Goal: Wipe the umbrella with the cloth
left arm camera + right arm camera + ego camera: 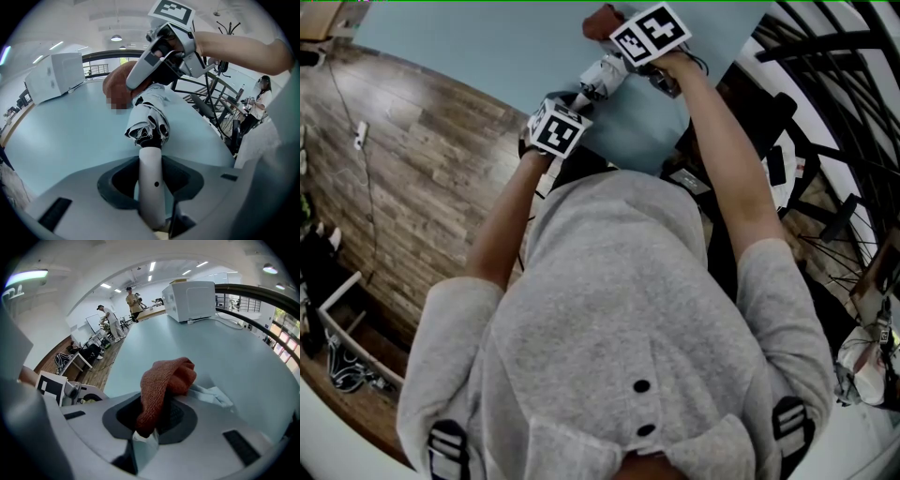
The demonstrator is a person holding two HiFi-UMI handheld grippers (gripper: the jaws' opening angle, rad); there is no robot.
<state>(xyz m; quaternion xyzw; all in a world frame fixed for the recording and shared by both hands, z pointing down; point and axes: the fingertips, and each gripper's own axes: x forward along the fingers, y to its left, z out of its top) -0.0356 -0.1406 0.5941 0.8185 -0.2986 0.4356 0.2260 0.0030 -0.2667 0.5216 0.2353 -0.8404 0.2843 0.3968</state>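
My left gripper [151, 187] is shut on the white handle [152, 173] of a folded umbrella, whose black-and-white canopy [149, 119] points away over the pale blue table [61, 136]. In the right gripper view my right gripper [154, 420] is shut on a rust-red knitted cloth [164, 383], which lies against pale umbrella fabric [210, 394]. In the head view both grippers are held out over the table's near edge: the left gripper [555, 128], the umbrella [605, 73] and, further out, the right gripper [649, 36] with the cloth [602, 19].
A white box-shaped appliance [190, 300] stands far out on the table. Black metal racks [830, 112] crowd the right side. Wooden floor [412, 178] lies to the left, and people [133, 298] stand far off by desks.
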